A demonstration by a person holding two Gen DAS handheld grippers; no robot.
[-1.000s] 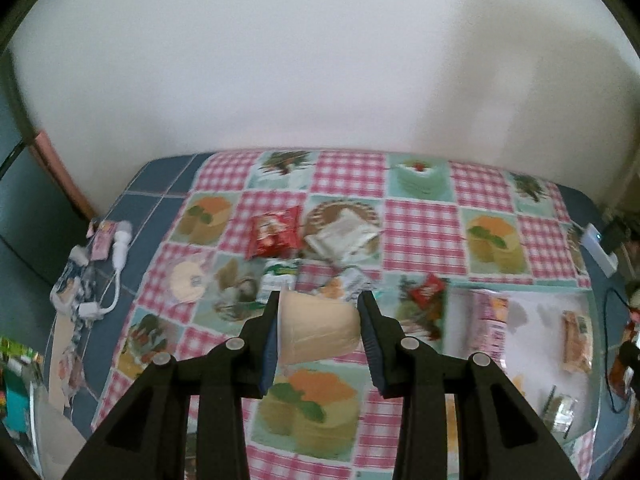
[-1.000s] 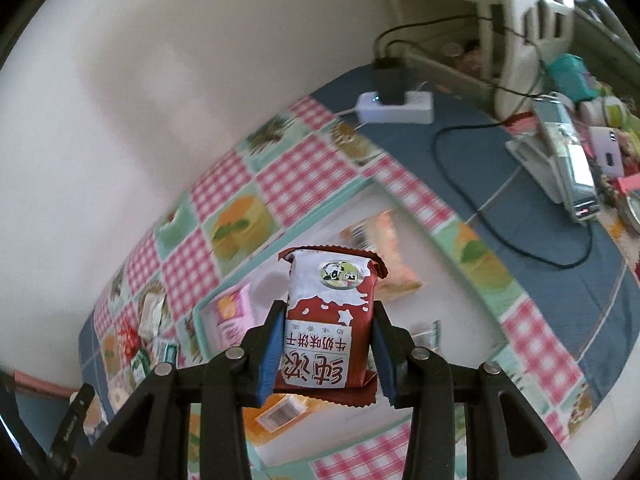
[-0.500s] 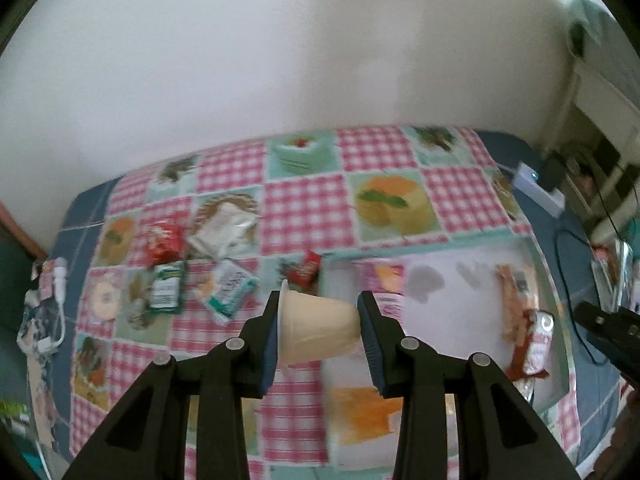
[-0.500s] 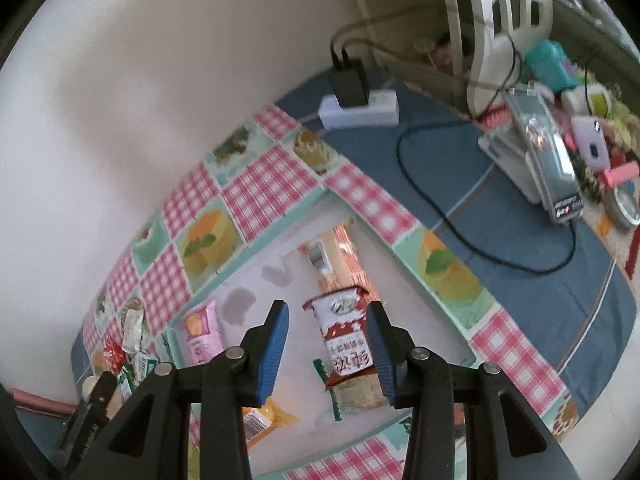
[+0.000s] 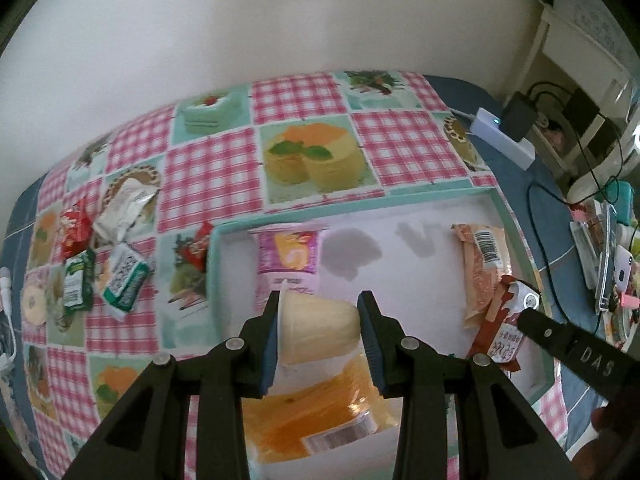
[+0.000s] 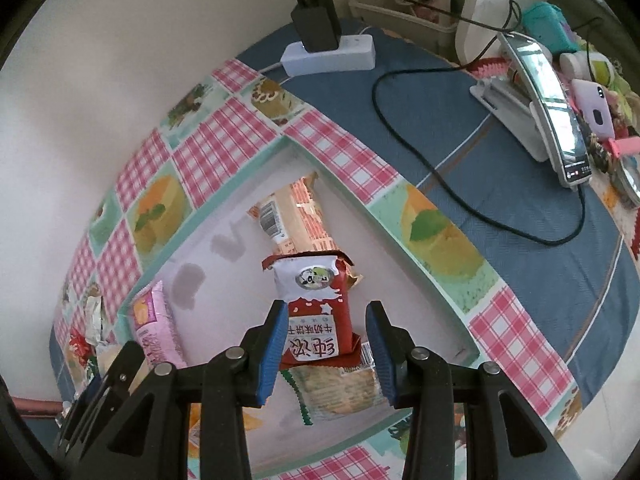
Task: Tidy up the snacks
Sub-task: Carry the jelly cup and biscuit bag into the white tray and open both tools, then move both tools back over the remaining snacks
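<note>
My left gripper (image 5: 318,332) is shut on a pale yellow pudding cup (image 5: 320,324), held on its side just above the white tray (image 5: 360,204). Under it lie a pink packet (image 5: 288,252) and an orange packet (image 5: 312,416). My right gripper (image 6: 326,340) is open, low over the same tray (image 6: 224,208). A red-and-white biscuit packet (image 6: 316,308) lies between its jaws, resting on other packets, with a gap at the right pad. In the left wrist view that packet (image 5: 502,340) shows at the tray's right end. Several loose snacks (image 5: 124,280) lie left of the tray.
A barcode cracker packet (image 6: 296,216) and a pink packet (image 6: 154,328) also lie in the tray. A power strip with a charger (image 6: 332,56), a black cable (image 6: 440,176) and a phone on a stand (image 6: 556,116) sit on the blue cloth to the right. A wall is close behind.
My left gripper carried the cup from over the loose snacks to above the tray and sank. My right gripper let the red-and-white packet drop into the tray, then came down around it.
</note>
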